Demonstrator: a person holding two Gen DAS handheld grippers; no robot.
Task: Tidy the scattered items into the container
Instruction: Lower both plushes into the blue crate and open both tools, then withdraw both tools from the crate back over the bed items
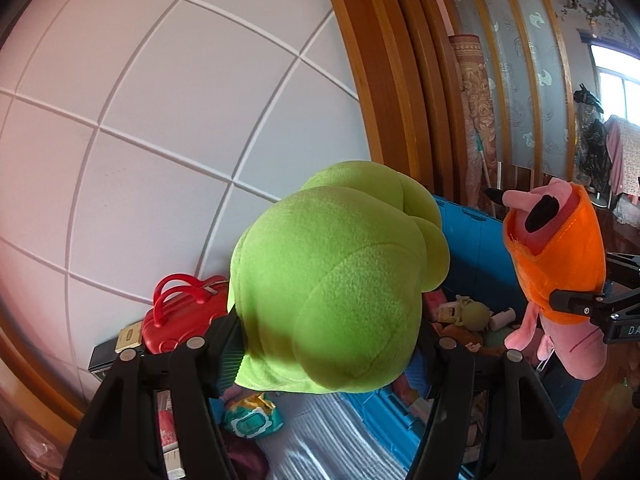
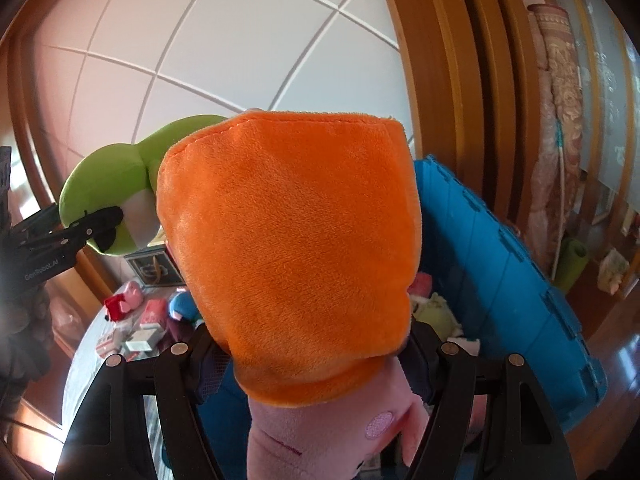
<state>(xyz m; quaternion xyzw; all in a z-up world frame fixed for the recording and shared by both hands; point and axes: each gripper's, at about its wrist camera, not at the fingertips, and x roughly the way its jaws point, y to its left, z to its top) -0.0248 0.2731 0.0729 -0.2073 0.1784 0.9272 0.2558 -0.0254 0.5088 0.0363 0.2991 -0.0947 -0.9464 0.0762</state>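
My left gripper [image 1: 326, 344] is shut on a big green plush toy [image 1: 332, 280], held up in the air and filling the middle of the left wrist view. My right gripper [image 2: 316, 354] is shut on a pink plush in an orange hood [image 2: 288, 248]. The same pink and orange plush [image 1: 556, 264] hangs at the right of the left wrist view, and the green plush [image 2: 108, 192] shows at the left of the right wrist view, with the left gripper's fingers [image 2: 94, 222] on it. Behind and below both toys stands the blue crate [image 2: 500, 264], open, with several small toys inside [image 1: 476, 316].
A red toy case [image 1: 180, 316] and a dark box lie at the left on the pale mat [image 1: 320, 440]. Small boxes and soft toys [image 2: 144, 320] are scattered on the mat. A panelled white wall and wooden door frame [image 1: 384, 92] rise behind. A rolled carpet [image 2: 560, 120] leans at the right.
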